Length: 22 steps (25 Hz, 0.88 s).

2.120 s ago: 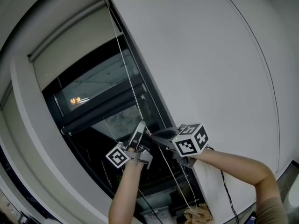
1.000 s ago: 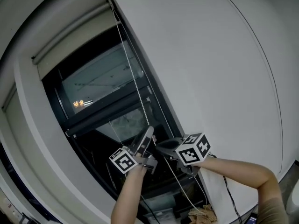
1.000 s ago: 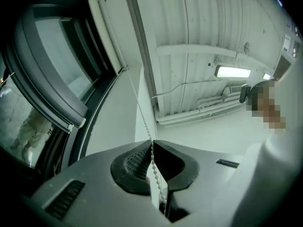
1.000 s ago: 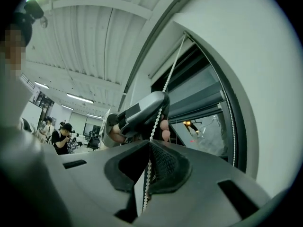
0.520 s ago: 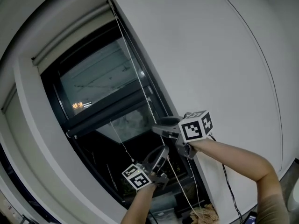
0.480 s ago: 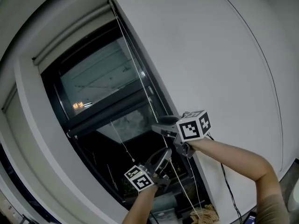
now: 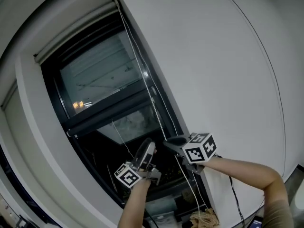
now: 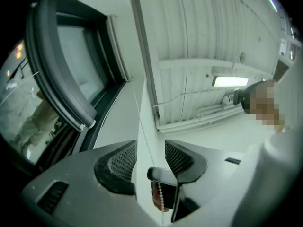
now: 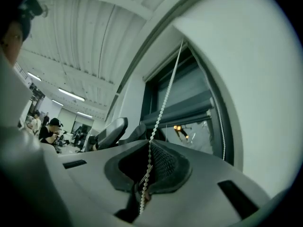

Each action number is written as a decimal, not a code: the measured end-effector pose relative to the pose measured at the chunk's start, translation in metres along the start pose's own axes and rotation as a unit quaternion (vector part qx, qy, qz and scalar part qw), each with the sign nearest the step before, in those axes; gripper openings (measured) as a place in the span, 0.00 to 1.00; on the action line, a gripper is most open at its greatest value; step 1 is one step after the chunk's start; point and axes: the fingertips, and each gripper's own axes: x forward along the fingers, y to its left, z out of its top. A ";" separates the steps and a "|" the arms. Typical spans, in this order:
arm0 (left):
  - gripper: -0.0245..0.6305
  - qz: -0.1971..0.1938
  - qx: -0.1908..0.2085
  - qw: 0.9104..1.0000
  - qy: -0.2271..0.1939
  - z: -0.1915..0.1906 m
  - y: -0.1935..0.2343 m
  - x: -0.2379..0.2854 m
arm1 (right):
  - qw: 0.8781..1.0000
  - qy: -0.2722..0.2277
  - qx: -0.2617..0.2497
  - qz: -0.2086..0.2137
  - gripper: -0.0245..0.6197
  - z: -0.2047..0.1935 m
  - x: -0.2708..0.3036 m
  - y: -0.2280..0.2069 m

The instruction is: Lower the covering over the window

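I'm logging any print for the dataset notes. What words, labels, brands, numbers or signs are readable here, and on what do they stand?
No text can be read in any view.
On the left marker cube and the right marker cube: black-and-white square patterns only, no letters or digits.
A small dark tag, low right in the left gripper view: too small and blurred to read.

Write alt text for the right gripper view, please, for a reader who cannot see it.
The right gripper, its jaws just closed, grips a white bead chain that runs up toward the top of a dark window. To the left lies a hall under a ribbed ceiling with strip lights.
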 end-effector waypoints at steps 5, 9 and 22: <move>0.34 0.000 0.075 0.995 0.065 -0.009 -0.013 0.047 | 1.000 -0.007 -0.008 0.002 0.06 0.003 -0.010 0.004; 0.34 -0.007 0.048 0.997 0.052 -0.016 -0.021 0.055 | 1.000 -0.021 -0.009 -0.010 0.06 0.006 -0.017 0.006; 0.34 0.034 -0.049 0.998 0.027 -0.055 0.009 0.020 | 0.998 -0.047 0.014 -0.042 0.06 0.009 -0.046 -0.013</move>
